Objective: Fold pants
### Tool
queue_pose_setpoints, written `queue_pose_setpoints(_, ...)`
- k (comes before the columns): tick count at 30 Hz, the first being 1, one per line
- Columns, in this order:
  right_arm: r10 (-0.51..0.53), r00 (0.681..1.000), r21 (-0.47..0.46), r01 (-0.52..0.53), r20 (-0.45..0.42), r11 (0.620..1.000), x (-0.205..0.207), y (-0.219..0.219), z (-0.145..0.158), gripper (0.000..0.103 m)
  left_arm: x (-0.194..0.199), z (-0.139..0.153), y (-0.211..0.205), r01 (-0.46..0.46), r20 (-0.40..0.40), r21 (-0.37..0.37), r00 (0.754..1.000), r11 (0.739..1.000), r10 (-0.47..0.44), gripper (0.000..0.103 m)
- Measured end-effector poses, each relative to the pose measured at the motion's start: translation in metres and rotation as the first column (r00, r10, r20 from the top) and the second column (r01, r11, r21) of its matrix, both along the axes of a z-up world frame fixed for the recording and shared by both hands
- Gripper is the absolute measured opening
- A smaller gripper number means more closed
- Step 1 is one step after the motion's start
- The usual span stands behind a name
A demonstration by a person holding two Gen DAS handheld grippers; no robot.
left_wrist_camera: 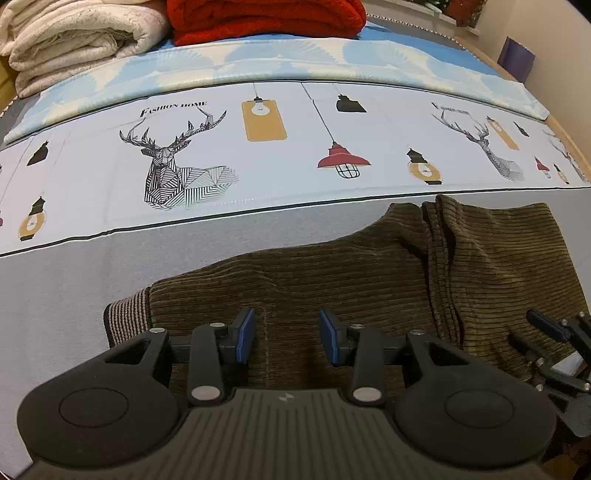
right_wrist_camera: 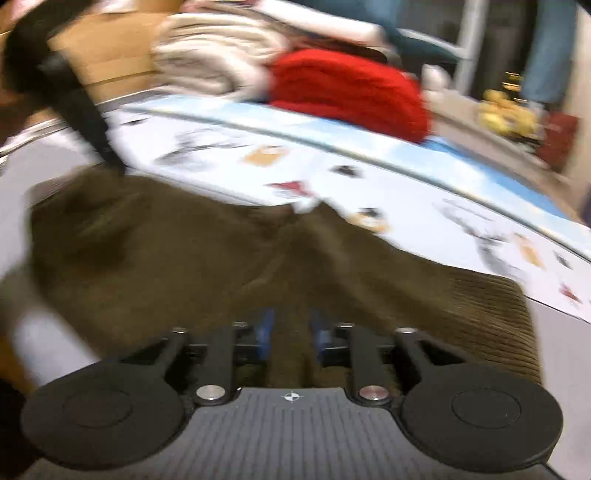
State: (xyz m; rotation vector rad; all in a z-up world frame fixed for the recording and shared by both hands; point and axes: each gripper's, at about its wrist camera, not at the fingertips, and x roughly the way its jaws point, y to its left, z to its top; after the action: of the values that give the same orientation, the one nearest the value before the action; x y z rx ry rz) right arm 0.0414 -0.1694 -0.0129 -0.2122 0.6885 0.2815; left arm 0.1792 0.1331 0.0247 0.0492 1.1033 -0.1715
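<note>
Brown corduroy pants (left_wrist_camera: 369,266) lie flat on the bed, with a striped ribbed band (left_wrist_camera: 125,314) at their left end and a bunched fold toward the right. My left gripper (left_wrist_camera: 288,332) points down over the left part, its blue pads apart with the cloth under them. One of my right gripper's fingers (left_wrist_camera: 545,325) rests low over the cloth at the right edge. The right wrist view is blurred. There my right gripper (right_wrist_camera: 291,332) stands over the pants (right_wrist_camera: 184,258), pads apart, brown cloth showing in the gap. A dark blurred tool, likely my left gripper (right_wrist_camera: 74,99), reaches down at the far left.
A sheet printed with deer and lamps (left_wrist_camera: 295,166) lies behind the pants, over a grey mattress cover (left_wrist_camera: 74,277). A folded cream blanket (left_wrist_camera: 74,37) and a red blanket (left_wrist_camera: 266,18) sit at the bed's far side. A wooden bed edge (left_wrist_camera: 569,147) runs along the right.
</note>
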Motion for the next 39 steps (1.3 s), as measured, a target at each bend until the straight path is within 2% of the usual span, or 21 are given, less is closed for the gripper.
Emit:
queue_pose_setpoints(2, 0.076, 0.988, 0.031, -0.073, -0.136, 0.997, 0.005, 0.002, -0.018, 0.037, 0.001, 0.000, 0.001, 0.000, -0.001, 0.001, 1.000, 1.000, 0.000, 0.043)
queue_pose_setpoints(3, 0.132, 0.971, 0.034, -0.127, -0.200, 0.991, 0.002, 0.007, -0.028, 0.031, 0.001, 0.000, 0.002, -0.002, -0.001, -0.001, 1.000, 1.000, 0.002, 0.043)
queue_pose_setpoints(4, 0.151, 0.978, 0.000, -0.153, -0.143, 0.988, -0.004, 0.010, -0.025, 0.031, 0.001, 0.000, 0.002, -0.004, -0.001, -0.003, 1.000, 1.000, 0.004, 0.043)
queue_pose_setpoints(5, 0.163, 0.978, -0.017, -0.166, -0.133, 0.986, -0.007, 0.013, -0.022, 0.031, 0.001, 0.000, 0.003, -0.005, -0.002, -0.003, 1.000, 1.000, 0.005, 0.043)
queue_pose_setpoints(6, 0.141, 0.978, 0.022, -0.140, -0.153, 0.990, -0.002, 0.009, -0.020, 0.031, 0.001, 0.000, 0.004, -0.005, -0.002, -0.002, 1.000, 1.000, 0.005, 0.043)
queue_pose_setpoints(8, 0.053, 0.983, 0.148, -0.027, -0.178, 0.989, 0.004, -0.008, -0.014, 0.032, 0.000, -0.001, 0.005, -0.005, -0.003, 0.002, 1.000, 1.000, 0.005, 0.043)
queue_pose_setpoints(10, -0.041, 0.987, 0.138, 0.062, -0.154, 0.988, 0.006, -0.015, -0.014, 0.040, 0.000, -0.002, 0.007, -0.007, -0.007, 0.004, 1.000, 1.000, 0.007, 0.043)
queue_pose_setpoints(13, 0.028, 0.977, 0.071, -0.014, -0.209, 0.997, 0.004, -0.006, -0.032, 0.042, 0.000, -0.003, 0.009, -0.010, -0.010, 0.006, 1.000, 1.000, 0.010, 0.043)
queue_pose_setpoints(15, 0.065, 0.980, 0.037, -0.059, -0.188, 0.998, 0.001, 0.001, -0.026, 0.039, 0.000, -0.002, 0.010, -0.012, -0.008, 0.004, 1.000, 1.000, 0.012, 0.043)
queue_pose_setpoints(18, 0.034, 0.985, 0.111, -0.015, -0.168, 0.994, 0.015, -0.001, -0.013, 0.040, 0.000, -0.003, 0.011, -0.011, -0.008, 0.010, 1.000, 1.000, 0.011, 0.043)
queue_pose_setpoints(20, -0.011, 0.988, 0.077, 0.023, -0.151, 0.997, 0.024, 0.001, -0.014, 0.042, 0.000, -0.004, 0.011, -0.011, -0.011, 0.013, 1.000, 1.000, 0.012, 0.043)
queue_pose_setpoints(22, 0.019, 0.970, 0.050, -0.007, -0.242, 0.999, 0.027, 0.006, -0.029, 0.042, 0.000, -0.003, 0.011, -0.012, -0.012, 0.014, 1.000, 1.000, 0.012, 0.043)
queue_pose_setpoints(24, 0.044, 0.980, 0.000, -0.045, -0.193, 0.999, 0.020, 0.012, -0.025, 0.042, 0.000, -0.002, 0.012, -0.017, -0.011, 0.010, 1.000, 1.000, 0.017, 0.043)
queue_pose_setpoints(27, 0.039, 0.981, 0.068, -0.026, -0.190, 0.997, 0.015, 0.007, -0.019, 0.042, -0.001, -0.002, 0.015, -0.022, -0.012, 0.010, 1.000, 1.000, 0.022, 0.045)
queue_pose_setpoints(28, 0.046, 0.974, 0.059, -0.034, -0.221, 0.998, 0.013, 0.008, -0.027, 0.042, -0.002, -0.003, 0.017, -0.025, -0.014, 0.014, 1.000, 1.000, 0.025, 0.046)
queue_pose_setpoints(29, 0.059, 0.977, 0.039, -0.053, -0.203, 0.998, 0.006, 0.008, -0.029, 0.042, -0.003, -0.004, 0.020, -0.033, -0.020, 0.020, 0.999, 0.999, 0.034, 0.046)
queue_pose_setpoints(31, 0.113, 0.972, -0.013, -0.118, -0.206, 0.993, -0.001, 0.009, -0.020, 0.042, -0.007, -0.007, 0.026, -0.053, -0.031, 0.032, 0.998, 0.998, 0.054, 0.046)
queue_pose_setpoints(34, 0.167, 0.950, 0.019, -0.168, -0.264, 0.986, 0.007, -0.001, 0.004, 0.043, -0.016, -0.003, 0.035, -0.093, 0.000, 0.044, 0.996, 0.995, 0.093, 0.046)
queue_pose_setpoints(35, 0.167, 0.953, 0.031, -0.165, -0.253, 0.986, 0.008, -0.009, 0.016, 0.043, -0.021, 0.001, 0.038, -0.115, 0.027, 0.039, 0.993, 0.993, 0.114, 0.046)
queue_pose_setpoints(37, 0.151, 0.969, 0.041, -0.146, -0.197, 0.988, 0.010, -0.025, 0.038, 0.053, -0.030, 0.012, 0.045, -0.164, 0.082, 0.022, 0.983, 0.986, 0.162, 0.046)
queue_pose_setpoints(39, 0.113, 0.981, 0.072, -0.102, -0.159, 0.992, 0.008, -0.045, 0.052, 0.055, -0.041, 0.026, 0.051, -0.204, 0.138, -0.008, 0.969, 0.979, 0.203, 0.046)
